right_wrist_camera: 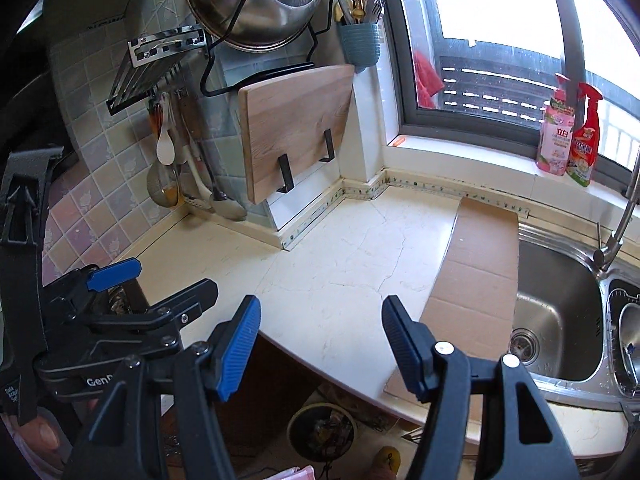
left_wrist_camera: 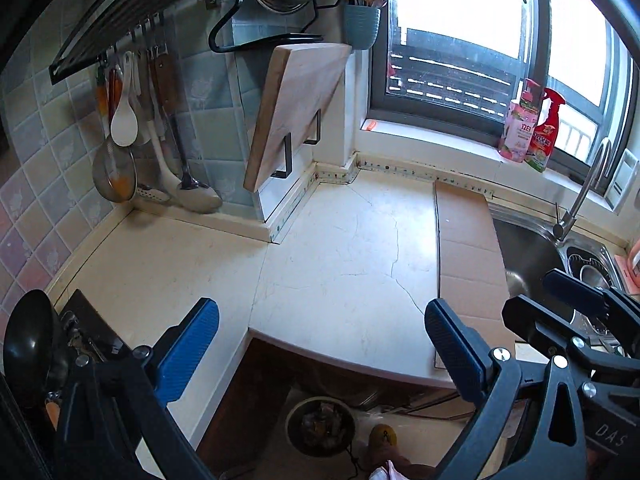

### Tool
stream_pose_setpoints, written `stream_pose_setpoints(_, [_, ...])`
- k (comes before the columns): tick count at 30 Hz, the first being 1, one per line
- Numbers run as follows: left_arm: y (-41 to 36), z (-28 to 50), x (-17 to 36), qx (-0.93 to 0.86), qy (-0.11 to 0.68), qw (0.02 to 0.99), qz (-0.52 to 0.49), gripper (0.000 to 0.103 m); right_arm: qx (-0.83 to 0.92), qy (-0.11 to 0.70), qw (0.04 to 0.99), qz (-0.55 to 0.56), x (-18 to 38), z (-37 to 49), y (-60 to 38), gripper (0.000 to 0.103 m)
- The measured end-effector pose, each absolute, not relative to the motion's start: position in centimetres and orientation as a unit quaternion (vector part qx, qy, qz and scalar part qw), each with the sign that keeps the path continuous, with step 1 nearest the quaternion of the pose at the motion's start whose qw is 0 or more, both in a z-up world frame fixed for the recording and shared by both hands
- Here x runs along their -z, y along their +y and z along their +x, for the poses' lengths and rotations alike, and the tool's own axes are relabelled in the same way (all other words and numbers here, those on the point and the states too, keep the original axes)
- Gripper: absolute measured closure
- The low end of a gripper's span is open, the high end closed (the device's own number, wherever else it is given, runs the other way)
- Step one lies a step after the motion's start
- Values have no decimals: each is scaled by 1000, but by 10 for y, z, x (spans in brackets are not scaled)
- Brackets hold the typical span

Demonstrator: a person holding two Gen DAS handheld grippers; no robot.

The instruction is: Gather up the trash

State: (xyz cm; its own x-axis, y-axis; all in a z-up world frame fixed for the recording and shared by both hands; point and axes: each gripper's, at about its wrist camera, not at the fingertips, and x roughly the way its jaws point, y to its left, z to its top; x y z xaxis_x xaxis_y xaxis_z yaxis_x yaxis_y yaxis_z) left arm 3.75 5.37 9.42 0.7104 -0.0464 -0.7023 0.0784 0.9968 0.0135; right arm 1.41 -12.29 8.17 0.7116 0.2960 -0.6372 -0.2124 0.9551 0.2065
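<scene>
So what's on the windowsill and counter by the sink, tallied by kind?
Pink soap bottle: 1
Red spray bottle: 1
Cardboard sheet, flat on the counter beside the sink: 1
Total: 3
Both grippers, left and right, hold nothing, jaws apart.

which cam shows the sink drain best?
Right wrist. The drain sits in open view at the bottom of the sink, strainer holes visible. In the left wrist view, the right gripper covers most of the basin, so the drain is hidden.
</scene>
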Motion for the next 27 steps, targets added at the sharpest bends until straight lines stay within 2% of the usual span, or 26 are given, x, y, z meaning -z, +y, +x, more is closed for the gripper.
stream_pose_setpoints(27, [46,67,-91,14,384,923,27,1,-132,361,921,64,-77,44,-128,37])
